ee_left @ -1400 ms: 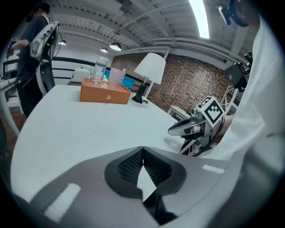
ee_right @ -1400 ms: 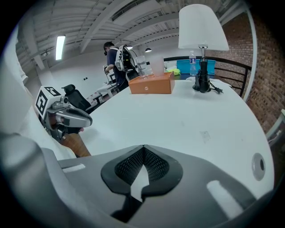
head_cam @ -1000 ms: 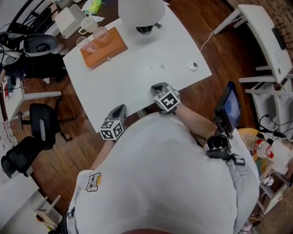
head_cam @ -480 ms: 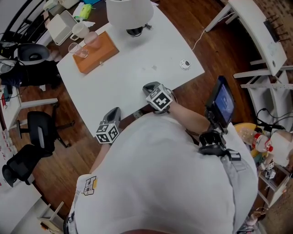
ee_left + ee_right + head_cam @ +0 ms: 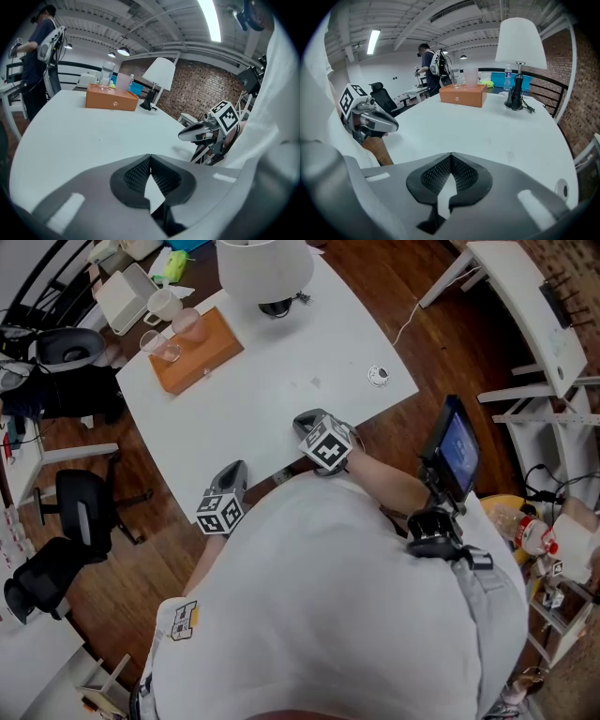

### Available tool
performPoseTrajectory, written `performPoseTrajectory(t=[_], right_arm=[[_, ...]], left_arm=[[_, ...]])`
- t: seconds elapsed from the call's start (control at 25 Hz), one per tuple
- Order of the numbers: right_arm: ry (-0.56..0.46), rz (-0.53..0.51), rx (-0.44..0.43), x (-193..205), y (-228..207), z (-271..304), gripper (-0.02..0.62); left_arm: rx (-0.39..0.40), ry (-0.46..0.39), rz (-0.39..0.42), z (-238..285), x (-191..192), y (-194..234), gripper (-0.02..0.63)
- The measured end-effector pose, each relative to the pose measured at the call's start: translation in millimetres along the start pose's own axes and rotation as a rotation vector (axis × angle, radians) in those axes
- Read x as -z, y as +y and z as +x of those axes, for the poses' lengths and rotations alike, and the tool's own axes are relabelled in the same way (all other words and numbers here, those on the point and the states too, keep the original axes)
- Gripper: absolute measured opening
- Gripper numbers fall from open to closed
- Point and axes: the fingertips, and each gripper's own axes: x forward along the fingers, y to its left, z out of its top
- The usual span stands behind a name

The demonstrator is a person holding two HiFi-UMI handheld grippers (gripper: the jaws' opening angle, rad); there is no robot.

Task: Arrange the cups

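Note:
An orange box [image 5: 192, 350] sits at the far left of the white table [image 5: 281, 371]. Two clear cups stand on it: a tall glass [image 5: 159, 343] and a frosted one [image 5: 190, 324]. A white mug [image 5: 164, 303] stands on the table just behind the box. The box [image 5: 111, 100] and cups [image 5: 107, 75] show far off in the left gripper view, and likewise the box [image 5: 463, 95] and cups [image 5: 471, 77] in the right gripper view. My left gripper [image 5: 236, 468] and right gripper [image 5: 305, 418] rest at the near table edge, both shut and holding nothing.
A white lamp [image 5: 265, 268] stands at the table's far side, its cord trailing right. A small round disc [image 5: 379, 375] lies near the right corner. A white case [image 5: 127, 292] lies past the mug. Office chairs [image 5: 80, 502] stand to the left. A person [image 5: 431, 65] works in the background.
Only the head camera's framing has shifted, with the table sliding up and left in the picture. Both grippers keep their places at the near edge, still shut.

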Motion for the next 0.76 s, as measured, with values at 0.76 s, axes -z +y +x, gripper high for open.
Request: performPoseTrajectory(t=[0.76], right_arm=[[0.000,-0.032,-0.006,-1.3,-0.2,1.2,0.000]], left_arm=[[-0.006,-0.011,-0.005,2.0,2.3,-1.2,0.000]])
